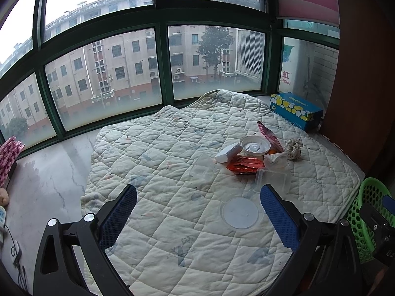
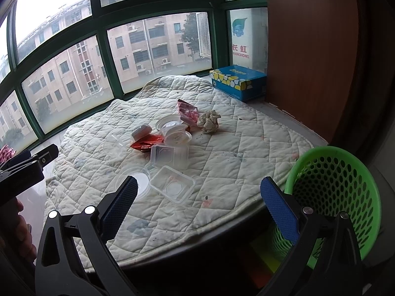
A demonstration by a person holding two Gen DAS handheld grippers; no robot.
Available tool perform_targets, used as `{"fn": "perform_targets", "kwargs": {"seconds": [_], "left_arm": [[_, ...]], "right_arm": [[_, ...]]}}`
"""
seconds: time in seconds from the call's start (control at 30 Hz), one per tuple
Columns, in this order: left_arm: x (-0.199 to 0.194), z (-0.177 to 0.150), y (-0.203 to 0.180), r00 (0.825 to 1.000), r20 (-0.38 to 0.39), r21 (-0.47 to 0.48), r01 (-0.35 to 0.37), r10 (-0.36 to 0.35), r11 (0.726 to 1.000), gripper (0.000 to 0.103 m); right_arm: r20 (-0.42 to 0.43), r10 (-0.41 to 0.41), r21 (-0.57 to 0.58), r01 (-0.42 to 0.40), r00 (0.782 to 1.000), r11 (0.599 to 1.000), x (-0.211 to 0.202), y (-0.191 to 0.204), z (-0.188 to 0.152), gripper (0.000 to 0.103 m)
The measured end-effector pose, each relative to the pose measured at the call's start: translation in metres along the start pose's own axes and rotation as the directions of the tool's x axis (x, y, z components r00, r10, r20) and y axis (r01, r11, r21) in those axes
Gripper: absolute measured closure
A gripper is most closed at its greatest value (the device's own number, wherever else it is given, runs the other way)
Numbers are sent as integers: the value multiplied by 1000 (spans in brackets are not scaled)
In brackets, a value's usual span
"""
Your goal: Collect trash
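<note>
A pile of trash lies on the white quilted mat (image 1: pixel 172 153) (image 2: pixel 234 153): a crumpled paper ball (image 1: pixel 294 148) (image 2: pixel 209 121), a red foil wrapper (image 1: pixel 244 166) (image 2: pixel 145 143), a pink wrapper (image 1: pixel 270 137) (image 2: pixel 188 111), a white round lid (image 1: pixel 255 145) (image 2: pixel 170 124) and a white foam block (image 1: pixel 228 153) (image 2: pixel 142 130). Nearer are a clear tub (image 2: pixel 170 157), a clear shallow tray (image 2: pixel 172 187) and a round clear lid (image 1: pixel 240 212) (image 2: pixel 138 181). My left gripper (image 1: pixel 198 202) hovers open and empty over the mat, short of the pile. My right gripper (image 2: pixel 198 194) is open and empty, just left of the green mesh basket (image 2: pixel 333 185) (image 1: pixel 370 212).
A blue tissue box (image 1: pixel 295 109) (image 2: pixel 237 81) sits at the mat's far right corner by the green-framed window. A brown panel (image 2: pixel 308 61) bounds the right side. Bare marble sill (image 1: pixel 49 172) lies left of the mat, with a pink patterned item (image 1: pixel 9 153) and cables at its edge.
</note>
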State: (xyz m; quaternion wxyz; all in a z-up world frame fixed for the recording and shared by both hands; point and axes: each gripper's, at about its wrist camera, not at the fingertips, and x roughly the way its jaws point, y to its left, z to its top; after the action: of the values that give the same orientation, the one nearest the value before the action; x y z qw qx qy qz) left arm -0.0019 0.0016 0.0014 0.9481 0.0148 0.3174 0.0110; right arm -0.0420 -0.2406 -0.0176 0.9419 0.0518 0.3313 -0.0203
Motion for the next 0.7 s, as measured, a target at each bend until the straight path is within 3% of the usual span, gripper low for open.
{"fn": "perform_targets", "kwargs": {"seconds": [0.7], "left_arm": [[2,1,-3,1000,-10,-4,6,-6,1000,6]], "right_arm": [[1,0,8,0,1000,1000,2,0,-3,5]]}}
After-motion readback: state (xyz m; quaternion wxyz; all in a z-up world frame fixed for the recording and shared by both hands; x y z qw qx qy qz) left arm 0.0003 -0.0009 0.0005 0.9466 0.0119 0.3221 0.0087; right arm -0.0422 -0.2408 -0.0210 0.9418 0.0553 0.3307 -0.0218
